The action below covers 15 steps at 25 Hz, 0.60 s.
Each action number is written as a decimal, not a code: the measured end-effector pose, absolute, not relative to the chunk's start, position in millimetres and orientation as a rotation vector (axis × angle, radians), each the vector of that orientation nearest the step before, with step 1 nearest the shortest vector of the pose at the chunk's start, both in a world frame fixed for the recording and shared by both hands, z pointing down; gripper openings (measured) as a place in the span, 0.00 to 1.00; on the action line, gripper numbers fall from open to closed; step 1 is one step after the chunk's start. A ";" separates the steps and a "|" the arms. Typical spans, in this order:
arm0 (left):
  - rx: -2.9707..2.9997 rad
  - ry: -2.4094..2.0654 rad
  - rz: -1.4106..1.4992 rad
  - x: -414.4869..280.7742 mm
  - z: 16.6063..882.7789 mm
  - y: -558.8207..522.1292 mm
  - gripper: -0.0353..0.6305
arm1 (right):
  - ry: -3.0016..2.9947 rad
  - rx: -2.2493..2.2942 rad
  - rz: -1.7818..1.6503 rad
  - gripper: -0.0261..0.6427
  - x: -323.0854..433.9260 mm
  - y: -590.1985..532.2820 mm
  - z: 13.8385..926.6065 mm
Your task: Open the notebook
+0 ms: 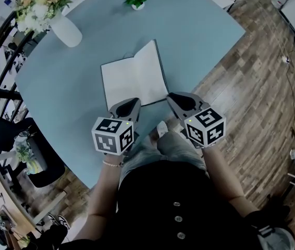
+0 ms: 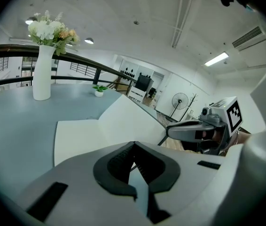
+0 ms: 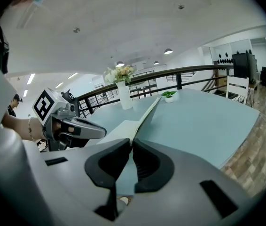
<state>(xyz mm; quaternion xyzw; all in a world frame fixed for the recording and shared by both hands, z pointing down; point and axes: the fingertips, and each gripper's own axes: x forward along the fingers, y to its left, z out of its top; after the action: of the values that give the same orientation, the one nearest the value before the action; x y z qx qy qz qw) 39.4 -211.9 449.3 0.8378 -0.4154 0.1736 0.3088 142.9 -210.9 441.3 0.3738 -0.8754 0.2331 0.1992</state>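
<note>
The notebook is lying on the tabletop directly ahead of both claws, already parted. Its spine is running away from the person, tipped a little to the right. The left page is lying flat, while the right leaf is standing up at a slant.

The right claw is sitting at that leaf's near right corner. Its jaws are drawn together, and its own view is showing the leaf edge-on, lined up with the slit between the pads, so it looks to be pinching that corner.

The left claw is pointing over the near edge of the left page with its jaws together and nothing between them. Whether it is pressing on the paper, I cannot tell.

The right claw is plainly the nearer one to the raised leaf. Everything is hinging on the spine, I'd say. To finish, the raised leaf needs to swing about that long axis, outward to the right and down to the tabletop, with the flat left page staying put beside the left claw.
</note>
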 end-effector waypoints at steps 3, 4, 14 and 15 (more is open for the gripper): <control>2.208 -1.089 0.467 45.2 452.4 -211.3 0.08 | -2.435 1.060 0.668 0.08 150.4 -211.2 445.8; 2.207 -1.086 0.470 47.4 453.1 -211.2 0.08 | -2.431 1.064 0.676 0.08 152.9 -211.3 447.2; 2.187 -1.065 0.507 61.4 464.3 -206.9 0.08 | -2.415 1.076 0.740 0.09 170.6 -212.1 463.4; 2.182 -1.065 0.507 61.8 465.3 -206.9 0.08 | -2.411 1.079 0.748 0.09 172.2 -212.3 465.4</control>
<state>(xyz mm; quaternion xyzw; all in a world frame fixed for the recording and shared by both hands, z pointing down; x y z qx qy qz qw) 61.8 -206.9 465.3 0.8320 -0.4062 0.1934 0.3245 172.2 -212.3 465.4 0.3853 -0.8611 0.2670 0.1969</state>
